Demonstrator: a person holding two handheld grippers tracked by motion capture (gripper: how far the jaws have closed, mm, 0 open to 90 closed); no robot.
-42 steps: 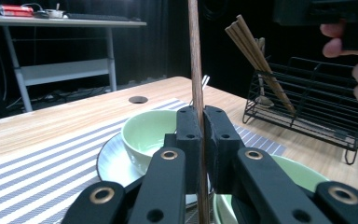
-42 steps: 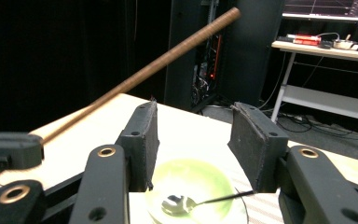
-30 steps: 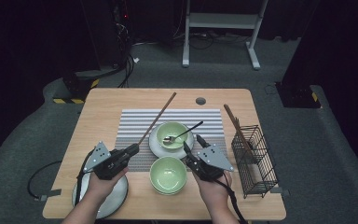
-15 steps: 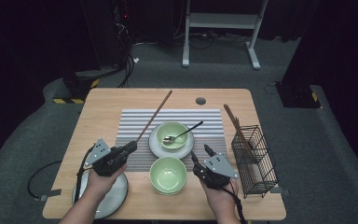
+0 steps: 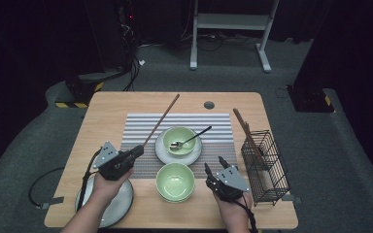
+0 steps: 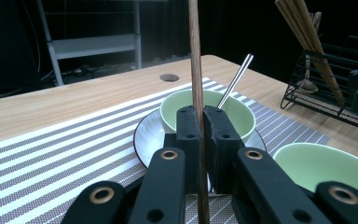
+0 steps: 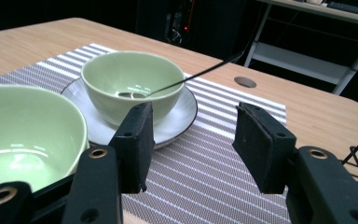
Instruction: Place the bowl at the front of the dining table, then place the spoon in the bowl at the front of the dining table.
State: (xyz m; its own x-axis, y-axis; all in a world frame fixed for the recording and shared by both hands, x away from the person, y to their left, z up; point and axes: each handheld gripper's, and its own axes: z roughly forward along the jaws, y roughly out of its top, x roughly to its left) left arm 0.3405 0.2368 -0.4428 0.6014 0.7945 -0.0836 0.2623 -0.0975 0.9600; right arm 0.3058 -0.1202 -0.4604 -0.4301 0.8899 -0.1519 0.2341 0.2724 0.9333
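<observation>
A long wooden chopstick [image 5: 161,120] lies slanted across the striped placemat [image 5: 141,127], its far end reaching toward the back of the desk [image 5: 107,104], and its near end is clamped between the pads of the left gripper [image 5: 137,151] — in the left gripper view the stick [image 6: 196,84] rises straight up out of the closed jaws. Just beside it stands a green bowl [image 5: 179,140] on a grey saucer [image 5: 161,150], with a metal spoon [image 5: 190,138] leaning in the bowl. A second green bowl [image 5: 175,180] sits nearer the person, between the two grippers. The right gripper [image 5: 213,165] hangs low over the placemat just right of that near bowl; its jaws have just been opening and stand apart with nothing between them. At the right edge of the desk a black wire basket [image 5: 267,165] holds another chopstick [image 5: 245,131], leaning out of it. A grey plate [image 5: 121,204] lies under the person's left hand [image 5: 108,187].
</observation>
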